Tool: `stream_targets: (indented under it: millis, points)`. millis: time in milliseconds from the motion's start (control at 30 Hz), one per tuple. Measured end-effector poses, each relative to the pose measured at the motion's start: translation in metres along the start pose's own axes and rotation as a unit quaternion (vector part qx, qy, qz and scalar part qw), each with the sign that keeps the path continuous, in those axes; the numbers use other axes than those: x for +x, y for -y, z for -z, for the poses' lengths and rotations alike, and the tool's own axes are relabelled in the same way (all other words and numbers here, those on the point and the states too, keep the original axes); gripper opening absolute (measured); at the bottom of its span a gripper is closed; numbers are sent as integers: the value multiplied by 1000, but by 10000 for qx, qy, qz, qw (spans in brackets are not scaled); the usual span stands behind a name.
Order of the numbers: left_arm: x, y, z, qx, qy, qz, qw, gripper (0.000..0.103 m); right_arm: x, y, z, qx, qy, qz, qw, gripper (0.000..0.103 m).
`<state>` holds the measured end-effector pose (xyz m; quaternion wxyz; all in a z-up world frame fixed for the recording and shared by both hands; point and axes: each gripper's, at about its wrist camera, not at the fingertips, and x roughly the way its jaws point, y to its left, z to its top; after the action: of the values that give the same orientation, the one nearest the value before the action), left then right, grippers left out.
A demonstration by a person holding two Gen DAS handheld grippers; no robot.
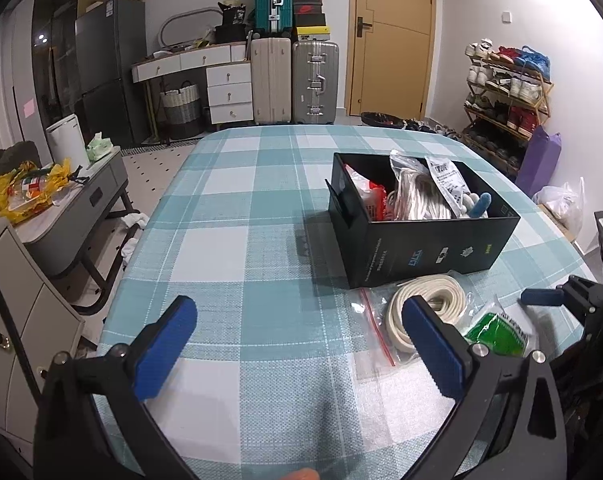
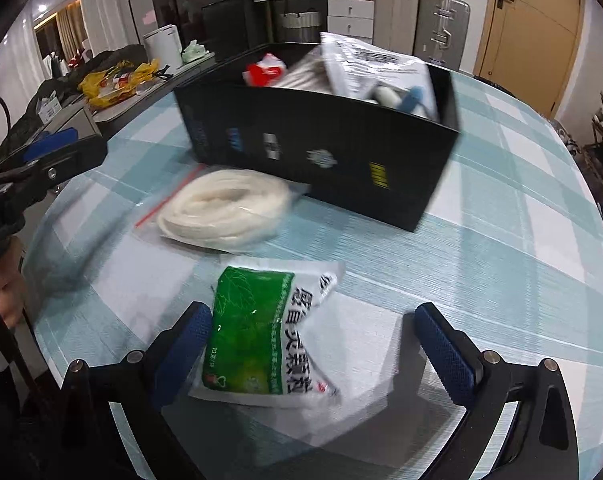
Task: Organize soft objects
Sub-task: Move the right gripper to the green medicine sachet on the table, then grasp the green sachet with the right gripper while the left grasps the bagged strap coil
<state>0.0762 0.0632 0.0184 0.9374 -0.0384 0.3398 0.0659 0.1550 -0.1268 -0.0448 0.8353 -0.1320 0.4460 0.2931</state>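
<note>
Right now my right gripper (image 2: 307,344) is spread wide around the green-and-white sachet (image 2: 261,336), gripping nothing; closing could pinch only slippery film. My left gripper (image 1: 297,344) gapes empty near the bagged white cord (image 1: 425,312), which could snag against the black box (image 1: 433,248).

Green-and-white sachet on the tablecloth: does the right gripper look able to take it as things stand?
Probably yes. The right gripper is open, the green-and-white sachet lies flat between its fingers, and nothing covers it; the bagged white rope lies apart.

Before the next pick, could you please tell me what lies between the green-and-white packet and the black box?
In the right wrist view, a clear bag of coiled white rope lies on the checked tablecloth between the green-and-white packet and the black box.
</note>
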Motion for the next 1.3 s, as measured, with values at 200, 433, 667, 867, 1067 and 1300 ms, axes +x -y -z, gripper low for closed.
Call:
stream_targets:
  millis: [200, 433, 667, 867, 1067, 1300]
  points:
    - [4, 5, 2, 46, -72, 35, 10000, 103, 2, 9, 0, -59, 38, 57, 10000, 102]
    - [3, 13, 4, 154, -93, 66, 9998, 103, -2, 0, 3, -347, 108, -39, 9993, 87]
    - [3, 15, 4, 159, -104, 84, 9998, 103, -6, -7, 6, -580, 170, -213, 9979, 60]
    - [4, 21, 6, 239, -115, 108, 9996, 103, -6, -6, 5, -658, 210, -265, 9973, 46]
    - [4, 28, 8, 315, -153, 134, 9993, 103, -8, -4, 9, -734, 238, -349, 9964, 44]
    - [8, 35, 9, 358, -329, 256, 9985, 103, -29, 11, 11, -619, 476, -370, 9963, 44]
